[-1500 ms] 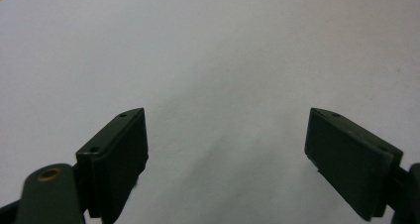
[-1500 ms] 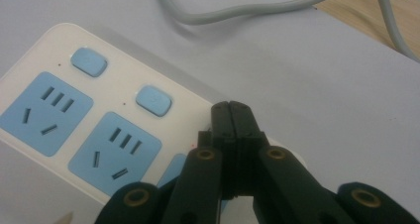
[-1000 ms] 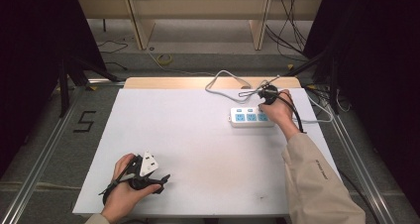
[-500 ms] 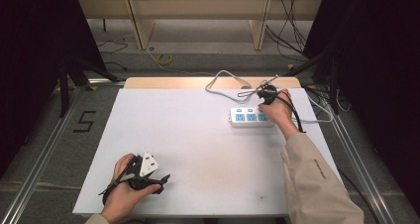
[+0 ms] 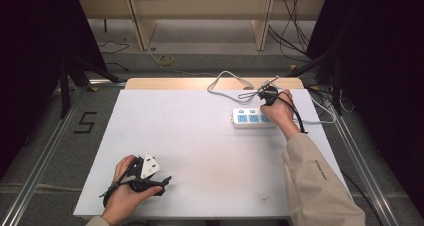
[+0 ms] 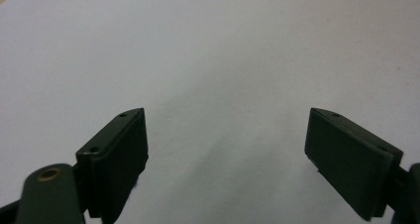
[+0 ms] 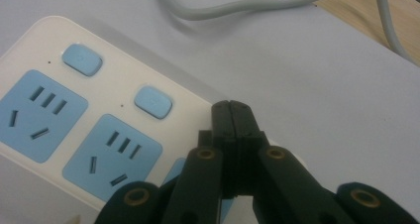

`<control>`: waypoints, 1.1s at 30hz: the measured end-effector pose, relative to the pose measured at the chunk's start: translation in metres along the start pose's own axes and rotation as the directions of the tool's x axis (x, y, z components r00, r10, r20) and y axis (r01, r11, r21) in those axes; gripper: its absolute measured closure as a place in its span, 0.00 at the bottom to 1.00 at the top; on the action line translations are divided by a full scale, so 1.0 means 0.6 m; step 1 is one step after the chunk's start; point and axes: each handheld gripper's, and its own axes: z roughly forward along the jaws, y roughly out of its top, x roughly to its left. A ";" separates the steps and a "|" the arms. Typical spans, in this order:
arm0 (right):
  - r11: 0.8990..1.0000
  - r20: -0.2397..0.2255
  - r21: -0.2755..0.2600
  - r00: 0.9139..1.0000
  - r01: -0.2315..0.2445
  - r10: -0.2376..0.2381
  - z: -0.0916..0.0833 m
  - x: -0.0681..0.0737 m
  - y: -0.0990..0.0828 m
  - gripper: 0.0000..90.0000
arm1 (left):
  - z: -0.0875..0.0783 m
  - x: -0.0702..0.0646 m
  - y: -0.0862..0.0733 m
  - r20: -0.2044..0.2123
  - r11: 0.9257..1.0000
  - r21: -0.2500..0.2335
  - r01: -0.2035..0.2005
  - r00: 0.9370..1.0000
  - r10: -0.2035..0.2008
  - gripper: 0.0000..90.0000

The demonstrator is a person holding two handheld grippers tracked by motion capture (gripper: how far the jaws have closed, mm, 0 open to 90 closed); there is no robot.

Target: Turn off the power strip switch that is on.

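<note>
Right gripper view shows the right gripper (image 7: 233,112) with its two black jaws pressed tight together and pinching nothing. Its tip sits over the end of the power strip (image 7: 99,130), where a third switch would likely be. The strip looks like hard, smooth plastic, stiff and fairly light, so I think it may slide if pushed sideways. Pressing straight down on a small blue switch (image 7: 153,102) seems best. It is white with blue sockets, lying at the left of the frame. The grey cord (image 7: 237,6) curls along the top. The left gripper (image 5: 145,178) rests spread wide at lower left in the high view.
</note>
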 end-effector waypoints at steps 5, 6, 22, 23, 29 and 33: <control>1.000 -0.006 0.008 1.000 -0.012 0.012 0.001 0.000 0.000 1.00 | 0.000 -0.001 0.000 -0.001 1.000 -0.001 -0.001 1.000 0.001 0.18; 1.000 -0.007 0.007 1.000 -0.012 0.012 0.001 -0.001 0.000 1.00 | 0.000 -0.001 0.000 -0.002 1.000 -0.002 -0.002 1.000 0.002 0.18; 1.000 -0.018 -0.007 1.000 -0.023 0.023 0.000 -0.003 -0.004 1.00 | 0.000 -0.001 0.000 -0.002 1.000 -0.002 -0.002 1.000 0.002 0.18; 1.000 -0.017 -0.006 1.000 -0.023 0.022 0.000 -0.003 -0.004 1.00 | 0.000 -0.001 0.000 -0.002 1.000 -0.001 -0.002 1.000 0.002 0.18; 1.000 -0.025 -0.011 0.999 -0.030 0.029 0.000 -0.005 -0.005 1.00 | 0.000 -0.001 0.000 -0.002 1.000 -0.001 -0.002 1.000 0.002 0.18; 0.999 -0.018 -0.014 0.999 -0.029 0.029 0.000 -0.003 -0.005 1.00 | 0.000 -0.001 0.000 -0.001 1.000 -0.001 -0.002 1.000 0.002 0.18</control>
